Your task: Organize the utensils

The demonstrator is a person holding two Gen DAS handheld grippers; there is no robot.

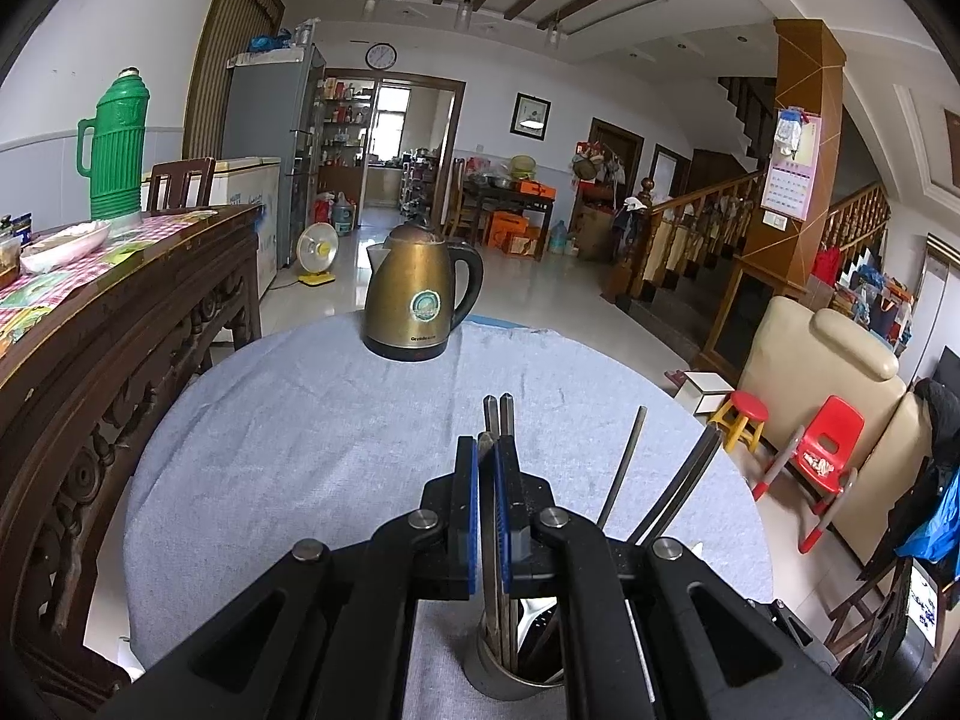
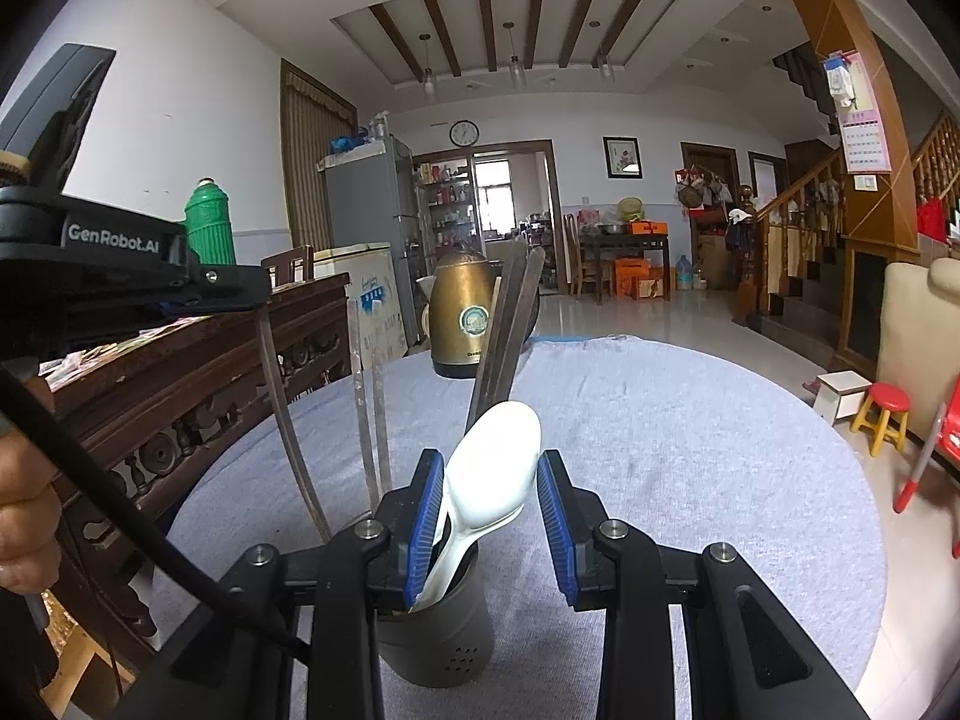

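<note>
A grey utensil holder [image 2: 441, 630] stands on the round table near its front edge; it also shows in the left wrist view [image 1: 510, 660]. It holds a white spoon [image 2: 498, 468] and several dark chopsticks [image 2: 504, 324]. My left gripper [image 1: 487, 450] is shut on a dark chopstick [image 1: 487, 546] whose lower end reaches into the holder. It shows at the upper left of the right wrist view [image 2: 252, 294] with the chopstick [image 2: 288, 420] hanging from it. My right gripper [image 2: 491, 468] is open, its fingers either side of the spoon's bowl.
A brass electric kettle [image 1: 417, 294] stands at the far side of the table, which is covered by a grey-blue cloth [image 1: 300, 432]. A carved wooden sideboard [image 1: 90, 360] with a green thermos [image 1: 117, 144] is close on the left. Red stools and a sofa are right.
</note>
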